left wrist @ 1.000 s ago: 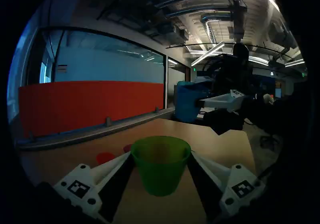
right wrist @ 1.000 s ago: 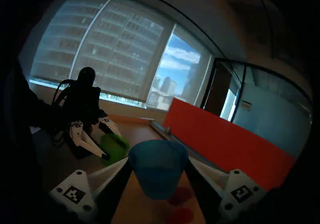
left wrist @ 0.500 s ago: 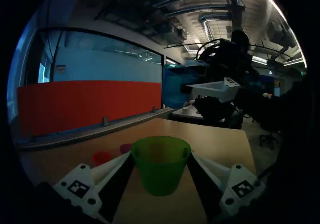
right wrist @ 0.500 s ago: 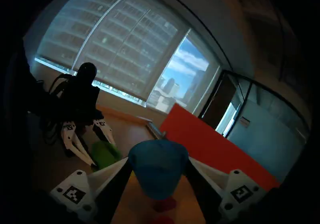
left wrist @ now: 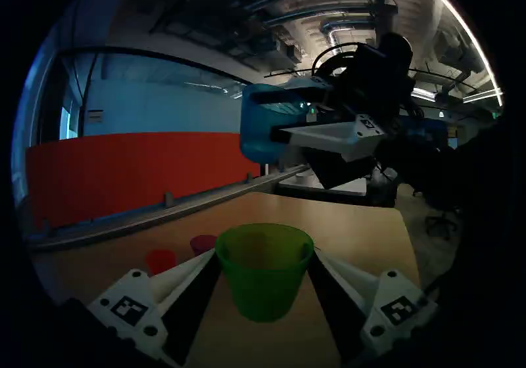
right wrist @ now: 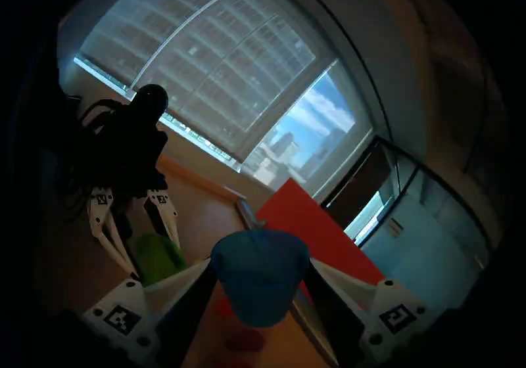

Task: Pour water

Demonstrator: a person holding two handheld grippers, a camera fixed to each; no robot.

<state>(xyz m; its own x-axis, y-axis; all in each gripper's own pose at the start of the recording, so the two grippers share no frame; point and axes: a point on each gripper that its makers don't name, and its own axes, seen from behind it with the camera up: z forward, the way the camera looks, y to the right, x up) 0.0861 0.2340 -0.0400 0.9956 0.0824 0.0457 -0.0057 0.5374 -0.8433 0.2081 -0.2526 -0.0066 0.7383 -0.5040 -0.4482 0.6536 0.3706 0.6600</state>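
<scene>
green cup (left wrist: pixel 264 279) is sitting gripped between both left gripper (left wrist: pixel 263 257) fingers over the wooden table (left wrist: pixel 368 230); right gripper (right wrist: pixel 260 266) is clamping the blue cup (right wrist: pixel 261 289), held higher beyond it.

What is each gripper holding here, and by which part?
The left gripper clamps a green plastic cup by its side walls, below the rim. The right gripper clamps a blue plastic cup the same way.

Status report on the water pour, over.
Left tongs shut on green cup. Right tongs shut on blue cup, raised and tilted. Nothing between cups.
</scene>
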